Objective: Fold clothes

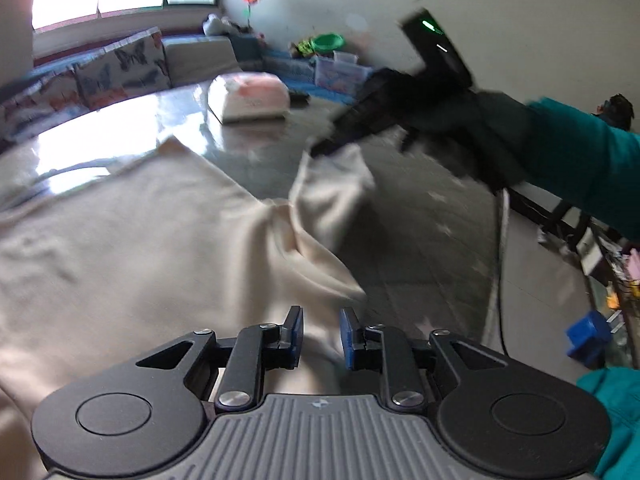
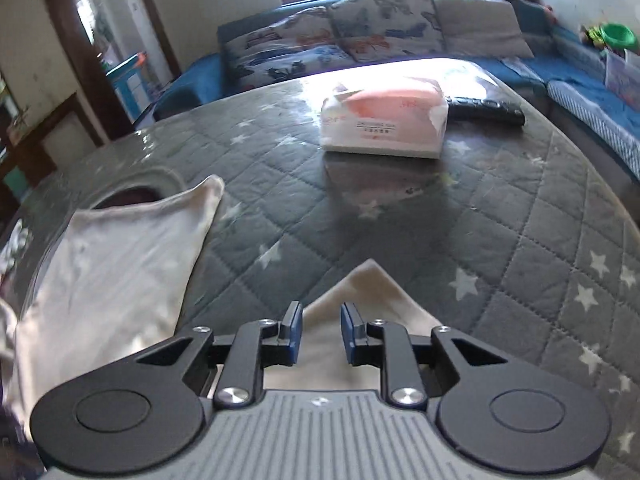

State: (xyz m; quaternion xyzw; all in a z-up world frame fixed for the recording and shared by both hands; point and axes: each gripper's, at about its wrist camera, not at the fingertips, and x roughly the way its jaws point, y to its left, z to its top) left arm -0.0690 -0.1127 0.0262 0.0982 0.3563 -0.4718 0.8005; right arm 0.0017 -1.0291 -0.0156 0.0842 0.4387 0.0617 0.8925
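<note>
A cream garment [image 1: 132, 248] lies spread on the grey star-quilted table [image 1: 432, 240]. My left gripper [image 1: 320, 334] is open just above the garment's near part, fingers apart with cloth under the gap. In the left wrist view the right gripper [image 1: 320, 148] holds up a corner of the garment above the table. In the right wrist view my right gripper [image 2: 320, 330] shows its fingers apart with a corner of the cream garment [image 2: 360, 296] lying between and beyond them. Another garment corner [image 2: 120, 260] lies at the left.
A tissue pack [image 2: 384, 124] and a black remote [image 2: 484, 110] lie at the table's far side [image 2: 520, 208]. A sofa with patterned cushions [image 2: 360, 32] stands behind. A white cable [image 1: 498, 260] hangs at the right. A blue box [image 1: 588, 338] sits lower right.
</note>
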